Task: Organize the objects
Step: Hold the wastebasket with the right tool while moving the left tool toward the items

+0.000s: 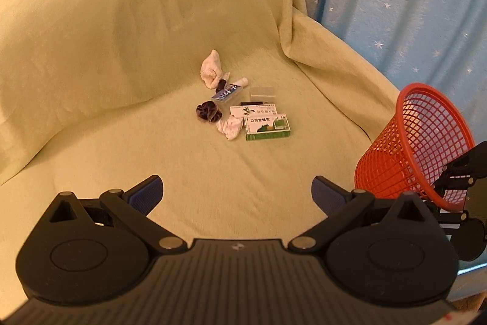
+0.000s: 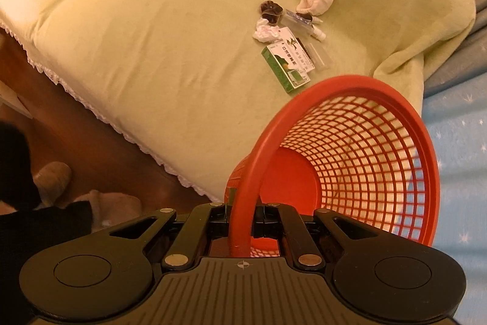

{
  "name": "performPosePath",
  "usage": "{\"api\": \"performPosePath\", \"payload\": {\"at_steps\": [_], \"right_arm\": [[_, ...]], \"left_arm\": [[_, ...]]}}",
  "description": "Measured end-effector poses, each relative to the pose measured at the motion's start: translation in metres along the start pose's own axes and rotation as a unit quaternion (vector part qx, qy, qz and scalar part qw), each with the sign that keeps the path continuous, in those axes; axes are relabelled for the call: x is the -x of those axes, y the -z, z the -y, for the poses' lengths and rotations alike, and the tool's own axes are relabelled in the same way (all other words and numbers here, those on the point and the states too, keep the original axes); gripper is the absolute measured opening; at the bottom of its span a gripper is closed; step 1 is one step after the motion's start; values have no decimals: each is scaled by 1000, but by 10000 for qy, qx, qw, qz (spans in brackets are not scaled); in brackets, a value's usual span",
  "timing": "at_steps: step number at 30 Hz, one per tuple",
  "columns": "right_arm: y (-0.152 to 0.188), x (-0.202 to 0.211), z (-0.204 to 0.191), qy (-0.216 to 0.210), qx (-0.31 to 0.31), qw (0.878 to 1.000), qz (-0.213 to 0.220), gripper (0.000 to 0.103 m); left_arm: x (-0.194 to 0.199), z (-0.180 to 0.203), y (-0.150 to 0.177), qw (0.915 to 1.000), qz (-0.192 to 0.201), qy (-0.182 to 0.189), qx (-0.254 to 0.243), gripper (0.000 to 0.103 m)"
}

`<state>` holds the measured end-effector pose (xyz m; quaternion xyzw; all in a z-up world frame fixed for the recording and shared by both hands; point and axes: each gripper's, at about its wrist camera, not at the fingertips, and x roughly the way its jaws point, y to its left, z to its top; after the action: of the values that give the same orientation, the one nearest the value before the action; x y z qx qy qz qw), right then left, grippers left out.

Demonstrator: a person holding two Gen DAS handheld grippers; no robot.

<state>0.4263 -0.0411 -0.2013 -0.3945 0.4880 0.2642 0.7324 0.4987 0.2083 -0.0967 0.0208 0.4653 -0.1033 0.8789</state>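
The right gripper (image 2: 242, 221) is pinched tight on the smooth rim of a red plastic basket (image 2: 350, 160), a round, tapering bin with open lattice walls and a solid flat bottom; it hangs tilted at the sofa's right end, mouth toward the camera. The left gripper (image 1: 236, 195) stands spread wide with nothing between its blue ribbed pads (image 1: 146, 194), above the seat of a sofa (image 1: 121, 81) draped in a soft, fuzzy pale-green cover.

In the middle of the seat lies a small huddle of things: a green cardboard box (image 1: 267, 127) with a flatter white box (image 1: 254, 111) just behind it, a crumpled tissue (image 1: 229, 128), a dark velvety scrunchie (image 1: 208, 111), a balled cream sock (image 1: 211, 69), a small tube (image 1: 228, 92) (print too small to read) and a clear plastic case (image 1: 262, 93).
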Motion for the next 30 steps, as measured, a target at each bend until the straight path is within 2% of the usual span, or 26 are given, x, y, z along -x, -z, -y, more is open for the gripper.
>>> {"api": "performPosePath", "payload": {"at_steps": [7, 13, 19, 25, 30], "right_arm": [[-10, -32, 31, -16, 50, 9998, -169, 2], [-29, -62, 46, 38, 69, 9988, -486, 2], [-45, -101, 75, 75, -223, 9956, -904, 2], [-62, -136, 100, 188, -592, 9898, -1282, 2], [-70, -156, 106, 237, -476, 9862, -1568, 2]], "left_arm": [[-29, 4, -20, 9999, -82, 23, -69, 102], [-57, -6, -39, 9996, -128, 158, -189, 102], [-102, -26, -61, 9976, -183, 501, -438, 102], [-151, -49, -83, 9920, -252, 916, -830, 102], [-192, -61, -93, 9867, -399, 1118, -1107, 102]]}}
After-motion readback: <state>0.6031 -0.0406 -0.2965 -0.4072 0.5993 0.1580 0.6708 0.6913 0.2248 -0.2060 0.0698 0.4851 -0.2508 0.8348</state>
